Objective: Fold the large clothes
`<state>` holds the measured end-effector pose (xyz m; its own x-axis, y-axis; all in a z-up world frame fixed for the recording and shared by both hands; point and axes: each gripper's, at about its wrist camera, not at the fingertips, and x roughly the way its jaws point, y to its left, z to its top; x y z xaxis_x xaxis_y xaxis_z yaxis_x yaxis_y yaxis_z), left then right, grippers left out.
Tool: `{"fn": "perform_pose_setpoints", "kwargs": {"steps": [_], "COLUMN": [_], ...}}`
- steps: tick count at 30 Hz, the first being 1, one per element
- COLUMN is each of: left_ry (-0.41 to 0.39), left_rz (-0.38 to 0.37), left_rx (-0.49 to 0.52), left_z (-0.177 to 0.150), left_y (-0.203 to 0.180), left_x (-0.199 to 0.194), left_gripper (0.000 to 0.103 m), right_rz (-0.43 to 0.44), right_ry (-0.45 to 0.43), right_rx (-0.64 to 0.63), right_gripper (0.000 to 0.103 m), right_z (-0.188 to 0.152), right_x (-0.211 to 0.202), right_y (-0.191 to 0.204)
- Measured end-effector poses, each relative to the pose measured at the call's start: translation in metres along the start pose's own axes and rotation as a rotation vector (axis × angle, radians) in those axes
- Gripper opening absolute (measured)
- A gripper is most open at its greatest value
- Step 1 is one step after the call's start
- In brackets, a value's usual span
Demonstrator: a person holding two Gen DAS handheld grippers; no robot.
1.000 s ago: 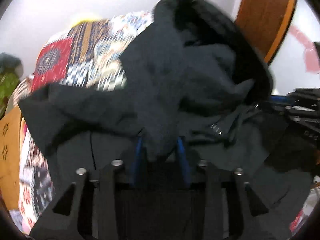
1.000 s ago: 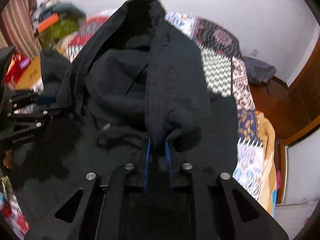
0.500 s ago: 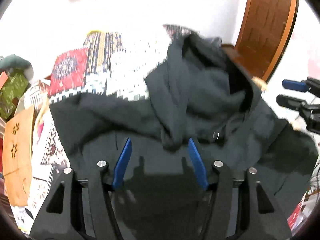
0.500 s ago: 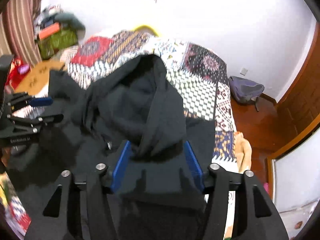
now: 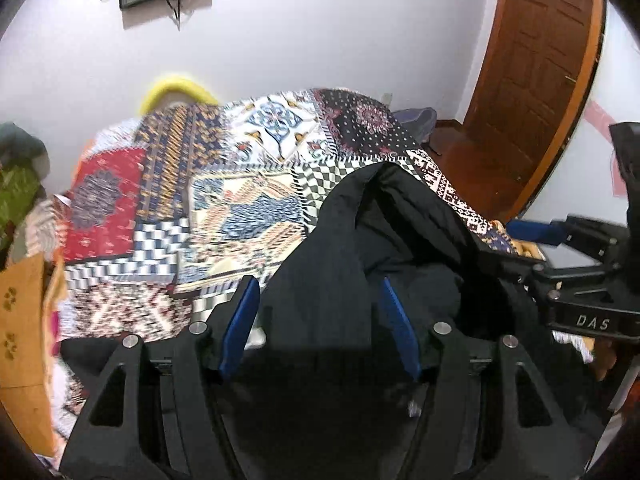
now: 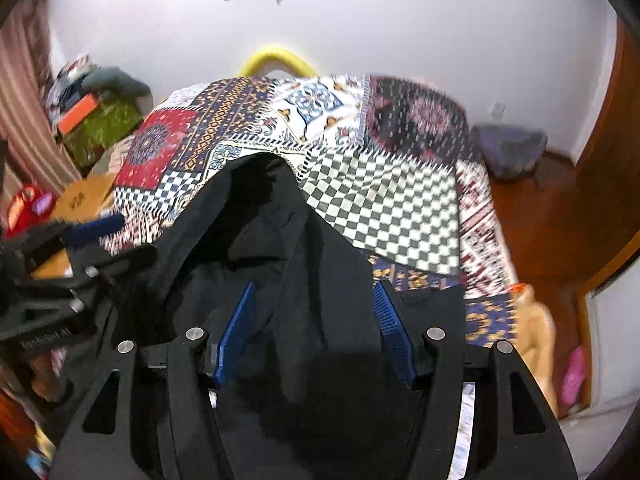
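The black hoodie (image 5: 404,240) lay on the bed over the patchwork quilt (image 5: 248,184), its long axis running from the near edge toward the far wall, with the peaked hood (image 6: 256,184) at the far end and the body spread near the cameras. The left gripper (image 5: 320,320) had just been opening; its blue pads (image 5: 240,320) stood apart on either side of a ridge of the dark cloth without pressing it. The right gripper (image 6: 314,328) had likewise just opened, its pads (image 6: 390,328) set wide around a fold of the hoodie, gripping nothing. Each gripper showed at the edge of the other's view.
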<state>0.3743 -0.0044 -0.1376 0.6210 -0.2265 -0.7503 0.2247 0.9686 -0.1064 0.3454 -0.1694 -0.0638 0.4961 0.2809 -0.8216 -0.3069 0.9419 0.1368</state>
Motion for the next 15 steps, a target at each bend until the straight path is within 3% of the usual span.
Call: {"fn": "perform_pose_setpoints", "kwargs": {"steps": [6, 7, 9, 11, 15], "left_ry": [0.071, 0.076, 0.08, 0.09, 0.064], "left_rz": [-0.063, -0.068, -0.08, -0.106, -0.11], "left_rx": [-0.08, -0.086, -0.087, -0.079, -0.039], "left_z": [0.007, 0.007, 0.005, 0.002, -0.001], "left_y": [0.006, 0.008, 0.01, 0.009, 0.006], "left_x": [0.057, 0.062, 0.072, 0.076, 0.064], "left_gripper": [0.061, 0.06, 0.04, 0.021, 0.011], "right_rz": [0.059, 0.059, 0.052, 0.06, 0.061], "right_ry": [0.054, 0.054, 0.057, 0.069, 0.046], "right_rx": [0.106, 0.108, 0.097, 0.09, 0.084], "right_gripper": [0.056, 0.051, 0.035, 0.013, 0.009], "right_z": [0.007, 0.008, 0.008, 0.008, 0.006], "right_x": [0.036, 0.039, 0.044, 0.047, 0.039], "right_y": [-0.022, -0.022, -0.022, -0.021, -0.018]}}
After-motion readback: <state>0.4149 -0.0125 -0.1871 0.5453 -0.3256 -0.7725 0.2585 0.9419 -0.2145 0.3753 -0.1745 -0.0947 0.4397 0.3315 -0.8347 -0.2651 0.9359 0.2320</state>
